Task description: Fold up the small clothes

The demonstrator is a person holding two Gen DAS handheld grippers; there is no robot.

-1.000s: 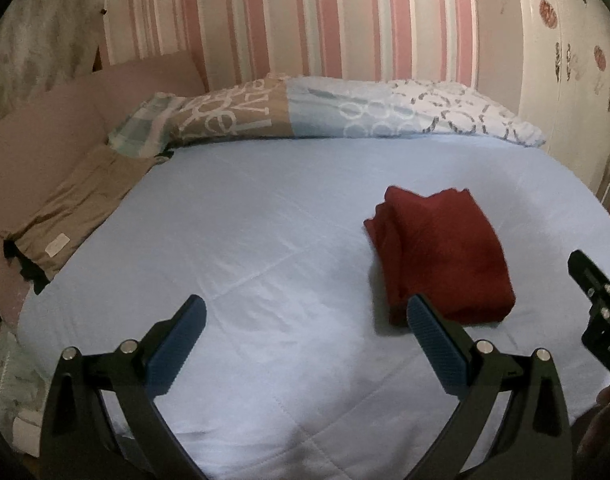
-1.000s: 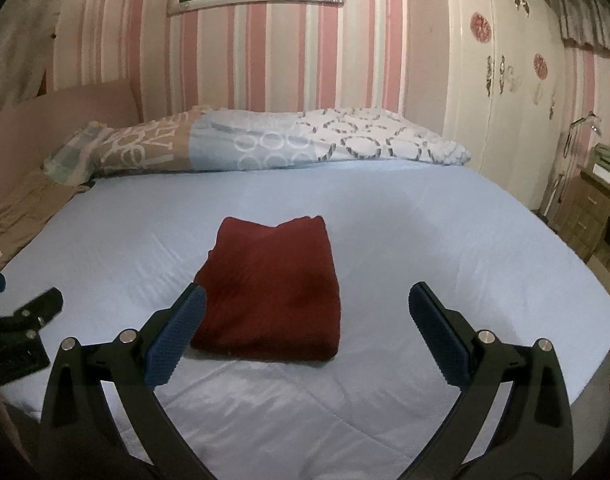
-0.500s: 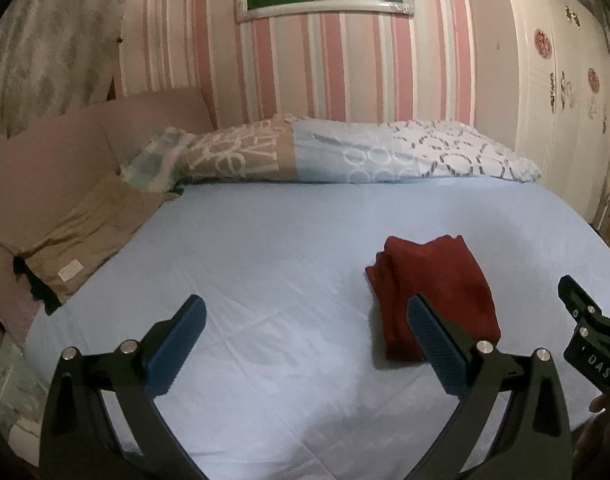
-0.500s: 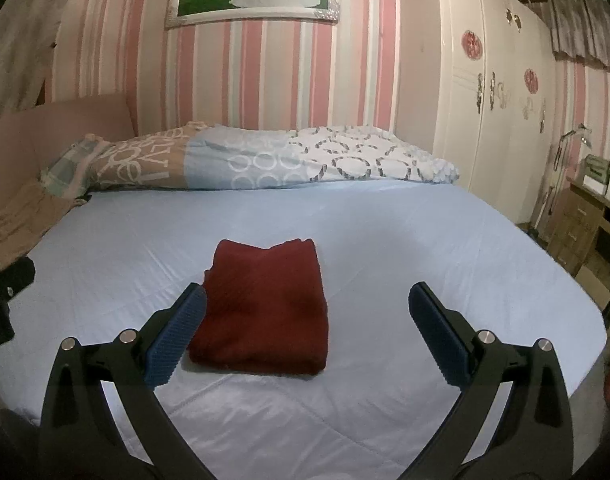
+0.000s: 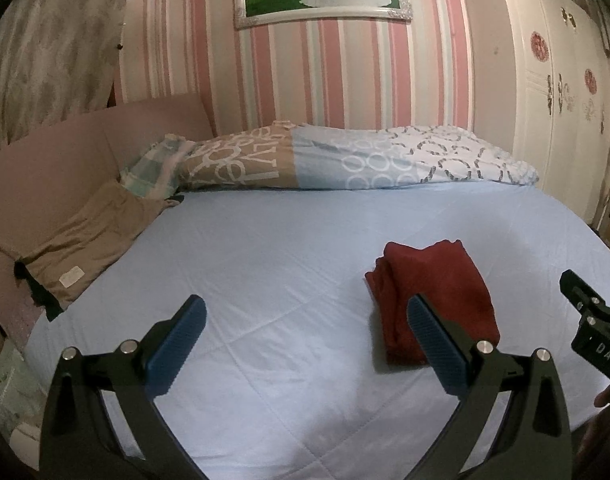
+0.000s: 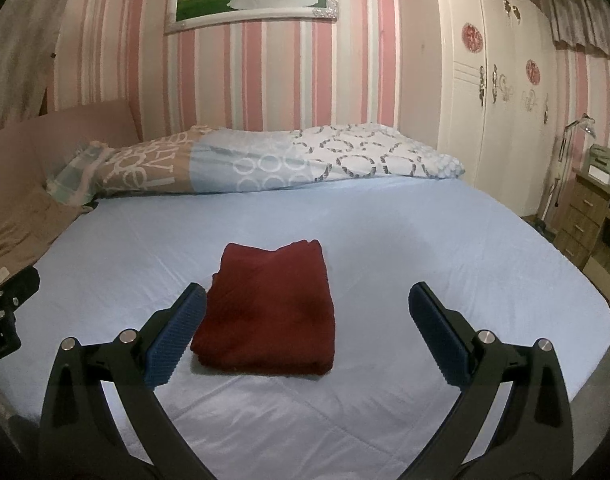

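Right wrist view shows the red garment (image 6: 267, 312) lying folded on the bed (image 6: 425, 240), clear of both spread, empty grippers, right gripper (image 6: 307, 328) and left gripper (image 5: 305, 340); judged complete, so withdraw straight back without snagging the fold.

left wrist: bed (image 5: 265, 260) foot (leftward) | right wrist: alongside, probably higher

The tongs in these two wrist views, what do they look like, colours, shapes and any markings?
Both the left tongs and right tongs have curved black arms with slot cut-outs and silver pivot bolts, ending in flat blue ribbed pads. Seen from the left wrist view, the right tongs' black body carries white lettering, partly cut off, reading "DAS".
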